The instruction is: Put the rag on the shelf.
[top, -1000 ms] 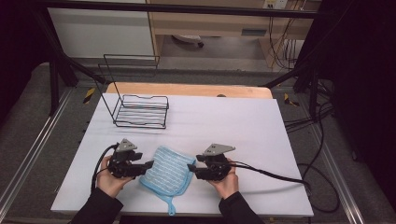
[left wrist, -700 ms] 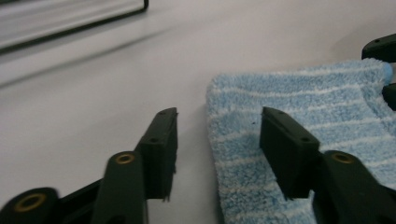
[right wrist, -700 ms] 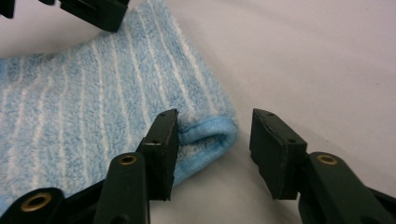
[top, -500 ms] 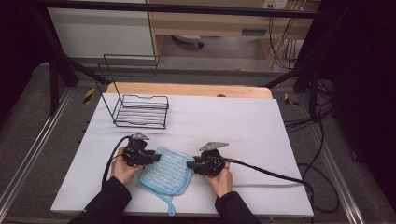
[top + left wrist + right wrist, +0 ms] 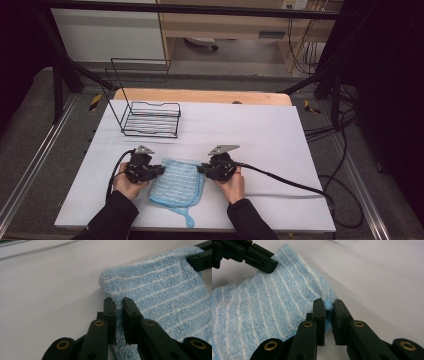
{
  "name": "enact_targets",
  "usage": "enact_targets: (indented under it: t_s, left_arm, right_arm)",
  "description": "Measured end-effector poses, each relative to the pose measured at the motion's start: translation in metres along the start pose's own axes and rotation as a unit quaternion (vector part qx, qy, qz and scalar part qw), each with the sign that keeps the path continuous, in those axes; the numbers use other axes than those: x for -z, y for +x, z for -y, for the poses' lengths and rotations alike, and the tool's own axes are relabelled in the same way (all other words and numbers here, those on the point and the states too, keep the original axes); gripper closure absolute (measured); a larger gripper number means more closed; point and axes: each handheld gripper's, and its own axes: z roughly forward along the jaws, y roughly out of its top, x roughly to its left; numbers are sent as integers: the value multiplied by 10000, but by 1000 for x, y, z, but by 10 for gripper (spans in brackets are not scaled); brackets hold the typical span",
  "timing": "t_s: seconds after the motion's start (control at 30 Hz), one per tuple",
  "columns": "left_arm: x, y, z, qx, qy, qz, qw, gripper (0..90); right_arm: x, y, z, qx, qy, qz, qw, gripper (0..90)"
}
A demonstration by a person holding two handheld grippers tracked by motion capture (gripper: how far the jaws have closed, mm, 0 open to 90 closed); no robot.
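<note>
White tabletop (image 5: pixel 280 145) w/ dark floor and cables around it, wooden furniture at the back. Blue striped cloth (image 5: pixel 176 181) lies flat near the front edge, btwn the two hands, w/ a little loop tail (image 5: pixel 190 220) hanging toward the person. Left gripper (image 5: pixel 159 171) is pinching the cloth's left edge; fingers (image 5: pixel 110 312) have just been closing and are now clamped on a fold of the fabric. Right gripper (image 5: pixel 201 169) same deal on the far right corner, fingers (image 5: pixel 319 311) squeezing a bit of cloth after closing in. Black wire rack (image 5: pixel 150 117) sits farther back on the left, well apart from the cloth.
</note>
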Motion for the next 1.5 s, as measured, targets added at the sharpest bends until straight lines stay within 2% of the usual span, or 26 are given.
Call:
enact_targets:
  t_s: [0.07, 0.17, 0.23, 0.27, 0.33, 0.37, 0.5, 0.53, 0.57, 0.63, 0.67, 0.7, 0.77, 0.93, 1.03, 1.1, 1.17, 1.27, 1.37, 1.5]
  left_arm:
    - [6, 4, 5, 89, -65, -10, 9999, 814]
    - [9, 7, 12, 181, -146, 6, 9997, 805]
    - [8, 8, 14, 173, -154, 16, 9997, 793]
    - [6, 8, 14, 104, -147, -4, 9998, 785]
    - [6, 8, 14, 77, -152, -21, 9999, 760]
    - [6, 8, 14, 43, -158, -16, 9999, 760]
    - [11, 11, 12, -6, -296, 35, 9996, 586]
    - [12, 13, 10, 12, -334, 63, 9994, 586]
    - [12, 14, 8, 13, -381, 50, 9993, 528]
    - [12, 16, 3, 13, -450, 12, 9990, 505]
    - [12, 17, 1, 27, -471, 10, 9989, 458]
    - [11, 18, -2, 41, -481, 9, 9988, 458]
    - [8, 19, -6, 48, -504, -43, 9987, 445]
    - [-2, 26, -9, 192, -405, -103, 9989, 442]
    - [-7, 29, -9, 197, -315, -151, 9992, 452]
    - [-9, 29, -8, 158, -329, -158, 9992, 493]
    - [-11, 28, -8, 205, -347, -67, 9992, 571]
    - [-16, 25, -7, 116, -220, -56, 9997, 617]
    - [-17, 22, -7, 98, -214, -68, 9997, 647]
    - [-19, 22, -5, 181, -183, -69, 9996, 674]
  right_arm:
    - [-7, 1, -9, 97, -19, -73, 9999, 818]
    - [-11, 1, -11, 106, -18, -134, 9999, 800]
    - [-11, 2, -10, 128, -11, -80, 9999, 765]
    - [-9, 2, -10, 186, -14, -45, 9998, 749]
    - [-5, 2, -11, 233, -67, -42, 9997, 676]
    - [-5, 2, -11, 233, -67, -42, 9997, 676]
    - [15, -1, -9, 206, -185, -61, 9996, 507]
    - [15, -1, -9, 206, -185, -61, 9996, 507]
    - [24, -5, -6, 202, -248, -17, 9995, 441]
    - [28, -6, -4, 159, -262, -8, 9995, 420]
    - [36, -9, 1, 78, -316, -3, 9995, 337]
    - [36, -9, 1, 78, -316, -3, 9995, 337]
    - [46, -13, 9, 60, -388, 30, 9992, 236]
    - [56, -16, 21, -56, -437, -72, 9990, 119]
    - [59, -16, 25, -19, -411, -79, 9991, 91]
    - [61, -16, 30, -37, -435, -100, 9990, 80]
    - [61, -16, 35, -76, -382, -114, 9992, 58]
    - [61, -16, 39, -91, -308, -131, 9994, 58]
    - [60, -16, 40, -74, -264, -132, 9995, 56]
    - [60, -16, 40, -80, -281, -149, 9995, 57]
